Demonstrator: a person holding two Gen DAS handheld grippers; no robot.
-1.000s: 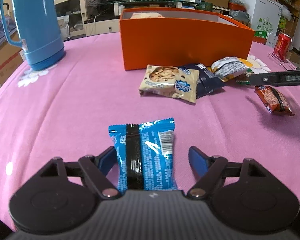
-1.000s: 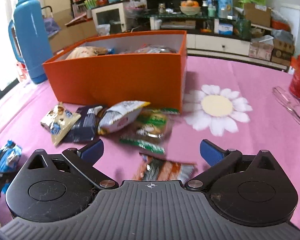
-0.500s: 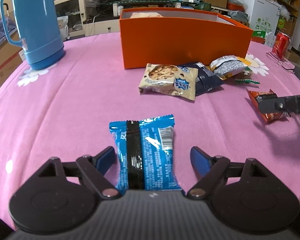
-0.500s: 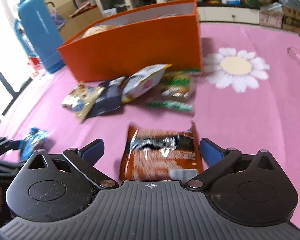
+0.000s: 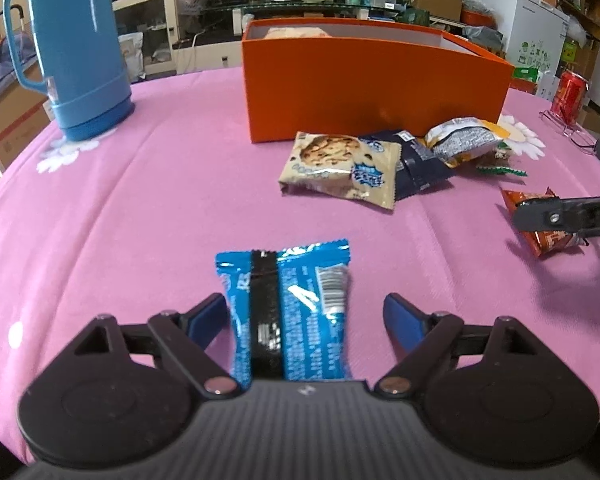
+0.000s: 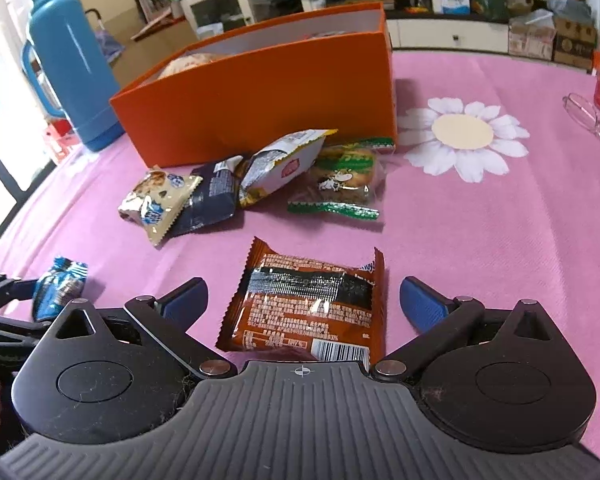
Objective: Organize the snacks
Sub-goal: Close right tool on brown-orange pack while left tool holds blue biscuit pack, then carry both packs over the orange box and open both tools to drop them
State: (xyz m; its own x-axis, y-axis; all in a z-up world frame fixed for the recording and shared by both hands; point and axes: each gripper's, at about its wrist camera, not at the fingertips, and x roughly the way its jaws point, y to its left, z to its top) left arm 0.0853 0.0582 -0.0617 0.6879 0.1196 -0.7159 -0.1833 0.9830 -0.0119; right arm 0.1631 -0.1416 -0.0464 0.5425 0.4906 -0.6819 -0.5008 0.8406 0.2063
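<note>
Room: cluttered shelves and cabinets behind a round table under a pink cloth [image 5: 160,200].
Box: orange box [image 5: 372,92] stands open-topped at the far side, some snacks already inside; clear cloth lies between it and both grippers.
Loose heap: cookie packet [image 5: 336,168] and other wrappers lie against the box front.
Brown packet [image 6: 308,300]: flat between the right gripper [image 6: 303,300], whose jaws stand spread, pads not touching.
Blue packet [image 5: 286,312]: between the left gripper [image 5: 303,316], whose jaws have just been opening wider; the right pad stands clear.
Handling: both look light, soft, crinkly and slippery; pinch across the middle, not the crimped ends.
</note>
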